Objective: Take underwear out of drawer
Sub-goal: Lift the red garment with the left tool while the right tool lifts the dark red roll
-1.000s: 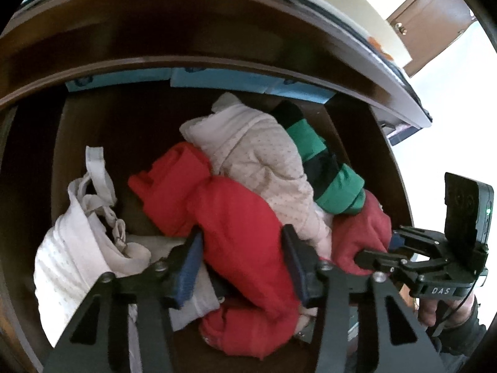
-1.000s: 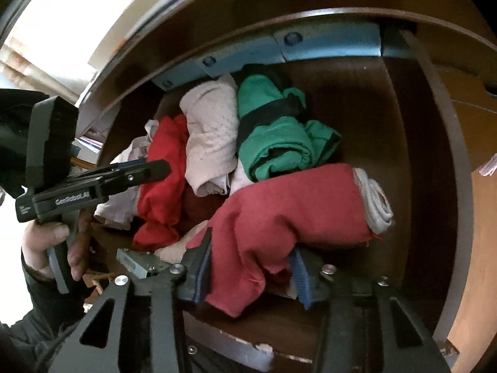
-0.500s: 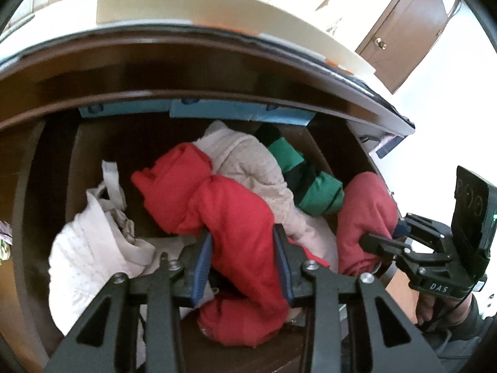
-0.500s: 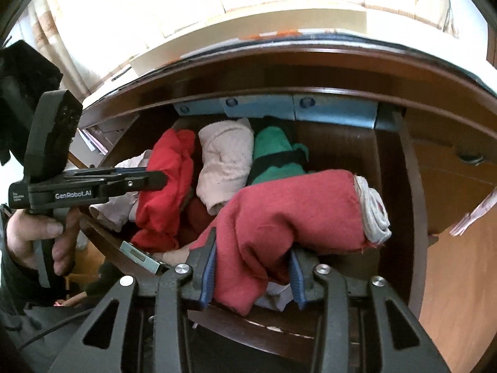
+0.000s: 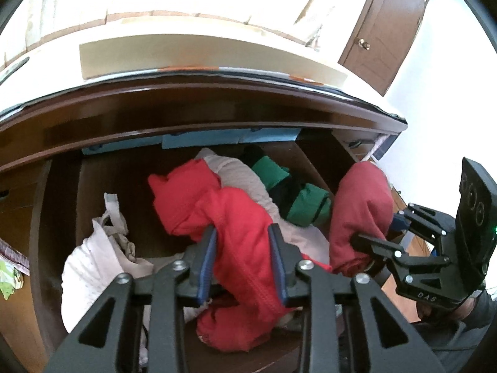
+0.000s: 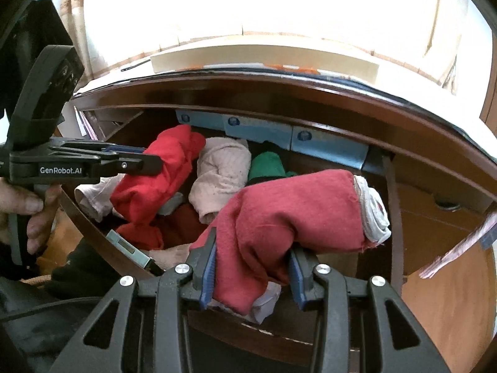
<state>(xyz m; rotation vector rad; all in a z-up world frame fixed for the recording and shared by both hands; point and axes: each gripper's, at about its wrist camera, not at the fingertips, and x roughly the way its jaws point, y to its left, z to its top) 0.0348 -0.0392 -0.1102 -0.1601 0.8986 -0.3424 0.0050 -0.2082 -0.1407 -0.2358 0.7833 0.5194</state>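
Both fisheye views sit just behind their own claw and look steeply down and forward into the open drawer [image 5: 62, 192], very near the clothes. The left wrist view faces in from the drawer's left, its left claw [image 5: 242, 261] low in the frame and the right claw [image 5: 376, 233] at its right edge. The right wrist view faces in from the right, its claw [image 6: 251, 258] low, the left one [image 6: 130, 158] at its left. The 2 views share the clothes pile and the blue strip [image 6: 264, 130] at the far wall.
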